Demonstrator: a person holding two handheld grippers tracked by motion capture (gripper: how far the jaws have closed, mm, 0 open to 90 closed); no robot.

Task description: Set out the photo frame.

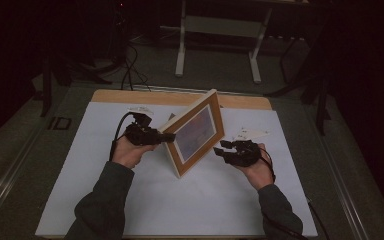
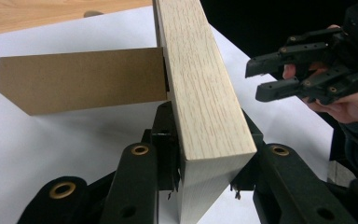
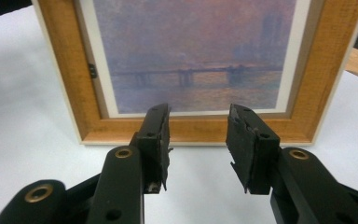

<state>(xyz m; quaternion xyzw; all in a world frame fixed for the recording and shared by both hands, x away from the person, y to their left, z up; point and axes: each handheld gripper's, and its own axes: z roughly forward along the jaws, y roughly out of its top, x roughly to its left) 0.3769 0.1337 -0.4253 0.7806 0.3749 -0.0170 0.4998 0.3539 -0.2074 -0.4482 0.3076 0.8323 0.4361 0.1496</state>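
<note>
Picture frame of pale and honey-coloured wood (image 1: pixel 196 131), holding a hazy violet print of a bridge over water, stands on its lower edge near the middle of the high view, leaning back and turned at an angle on a white sheet (image 1: pixel 180 200) that covers a light wooden table (image 1: pixel 240 102). In the left gripper view its light-grained side edge (image 2: pixel 200 88) runs up the centre of the frame, and a brown cardboard easel flap (image 2: pixel 81 79) folds out from its back toward the upper left, its lower corner resting on the white sheet.

The left gripper (image 1: pixel 152 135), just left of centre in the high view, is held in the person's left hand (image 1: pixel 128 151); its two black jaws are pinched on the frame's side edge, one on each face, as the left gripper view shows at bottom centre.

The right gripper (image 1: pixel 236 150), right of centre in the high view and held in the person's right hand (image 1: pixel 257 170), sits just beside the frame's front face. Its jaws are spread apart with nothing between them; in the right gripper view the fingertips (image 3: pixel 156 126) point at the bottom rail of the frame, apart from it. The same gripper appears in the upper right of the left gripper view (image 2: pixel 307 70), jaws parted.

Small white paper slips (image 1: pixel 250 134) lie on the sheet behind the right gripper, and another (image 1: pixel 139 109) at the sheet's far edge behind the left gripper. A white metal stand (image 1: pixel 217 35) rises on the dark floor at the top centre of the high view.
</note>
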